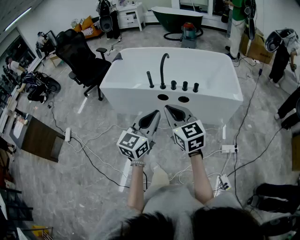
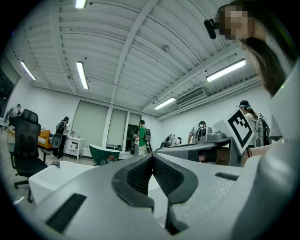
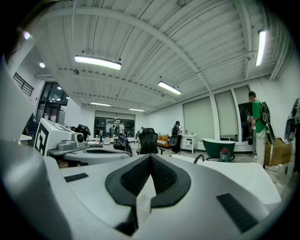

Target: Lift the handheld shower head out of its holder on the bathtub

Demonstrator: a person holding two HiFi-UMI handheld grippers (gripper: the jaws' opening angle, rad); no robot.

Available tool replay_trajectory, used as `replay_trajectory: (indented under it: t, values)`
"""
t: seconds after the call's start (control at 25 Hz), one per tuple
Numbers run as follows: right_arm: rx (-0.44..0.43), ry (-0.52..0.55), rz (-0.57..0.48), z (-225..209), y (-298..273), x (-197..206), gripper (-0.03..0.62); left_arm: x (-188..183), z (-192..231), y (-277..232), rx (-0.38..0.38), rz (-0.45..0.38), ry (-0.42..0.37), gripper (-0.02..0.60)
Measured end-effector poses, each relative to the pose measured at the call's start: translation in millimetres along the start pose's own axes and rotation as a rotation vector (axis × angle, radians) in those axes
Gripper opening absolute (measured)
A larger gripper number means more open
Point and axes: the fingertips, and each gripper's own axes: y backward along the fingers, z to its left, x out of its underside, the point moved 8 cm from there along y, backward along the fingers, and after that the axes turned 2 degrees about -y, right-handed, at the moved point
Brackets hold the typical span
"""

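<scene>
Grey-bodied left gripper [image 1: 153,115], marker cube at its rear, held low in front of the person: jaws together at the tips, nothing between them. Points towards the tub.

Right gripper [image 1: 168,110], same make, just beside the left one: jaws likewise closed tip to tip and empty.

Floor [image 1: 84,187], grey marbled, crossed by loose black and white cables; one white power strip [image 1: 228,149] lies to the right of the grippers.

Bathtub [image 1: 126,89], white, freestanding, directly ahead of both grippers. Two dark round openings show in its near wall.

Handheld shower head [image 1: 150,79], black, slim, standing upright in its holder on the tub's near rim. It is the leftmost fitting in the row and is well apart from both grippers.

Faucet spout [image 1: 163,69], black, arched, just right of the shower head.

Three knobs [image 1: 184,86], black, short, in a line right of the spout.

Office chair [image 1: 82,58], black, on castors, beside the tub's left end.

Second tub [image 1: 183,18], dark green, against the far wall; a red-topped vacuum [image 1: 189,31] stands before it.

Cabinet [image 1: 130,14], white, far left of the green tub.
</scene>
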Motion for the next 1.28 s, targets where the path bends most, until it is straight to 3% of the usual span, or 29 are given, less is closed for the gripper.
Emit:
replay_trajectory:
  t: [0.48, 0.8, 1.28]
  values:
    - [-0.005, -0.022, -0.002, -20, -20, 4, 0.0, 11, 16, -16, -0.011, 0.029, 0.019, 0.005]
    - [-0.009, -0.02, -0.016, -40, -78, -3, 0.0, 8, 81, -46, 0.0, 0.025, 0.022, 0.005]
    - [0.054, -0.037, 0.005, -83, -159, -7, 0.001, 16, 166, -95, 0.057, 0.035, 0.049, 0.005]
